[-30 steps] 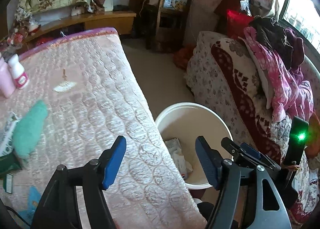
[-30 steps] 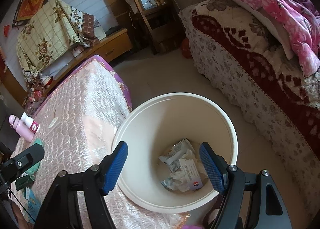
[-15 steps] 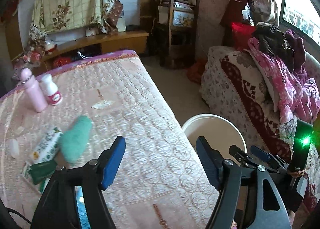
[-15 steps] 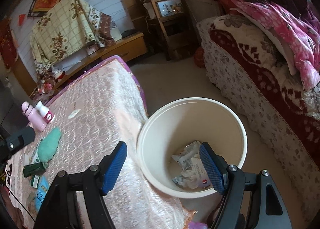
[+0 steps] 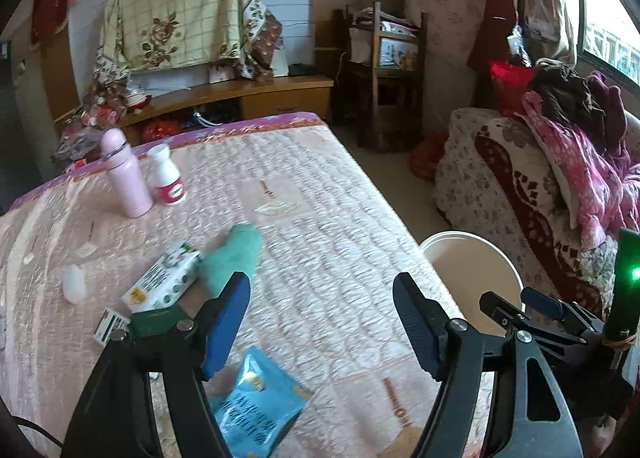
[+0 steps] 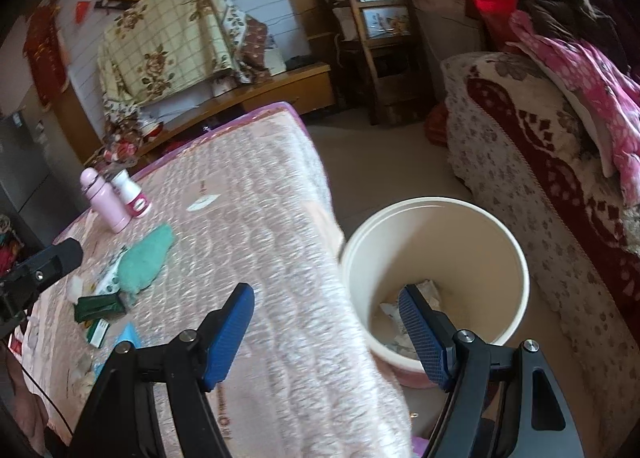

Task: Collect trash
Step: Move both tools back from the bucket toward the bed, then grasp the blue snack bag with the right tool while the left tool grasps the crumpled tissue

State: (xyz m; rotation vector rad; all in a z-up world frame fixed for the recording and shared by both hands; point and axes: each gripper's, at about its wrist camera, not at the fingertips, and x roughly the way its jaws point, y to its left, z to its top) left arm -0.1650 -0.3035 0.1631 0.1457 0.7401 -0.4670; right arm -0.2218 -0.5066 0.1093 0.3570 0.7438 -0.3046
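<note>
A cream bin (image 6: 436,217) stands on the floor beside the pink quilted bed (image 6: 256,225) and holds crumpled wrappers (image 6: 428,290). It shows in the left wrist view (image 5: 472,254) too. On the bed lie a blue packet (image 5: 256,406), a white-green carton (image 5: 164,278), a dark green box (image 5: 156,322), a small red-white box (image 5: 110,324), a white scrap (image 5: 74,284) and a teal cloth (image 5: 236,254). My left gripper (image 5: 322,322) is open and empty over the bed. My right gripper (image 6: 328,334) is open and empty over the bed's edge by the bin.
A pink flask (image 5: 126,173) and a white bottle (image 5: 166,175) stand upright at the bed's far left. A sofa (image 6: 532,161) with pink clothes lies right of the bin. A wooden cabinet (image 5: 256,93) and chair (image 5: 384,65) stand beyond the bed.
Both grippers have pulled back and swung left, away from the bin and towards the bed. The litter on the bed has come into view. Both grippers stayed open.
</note>
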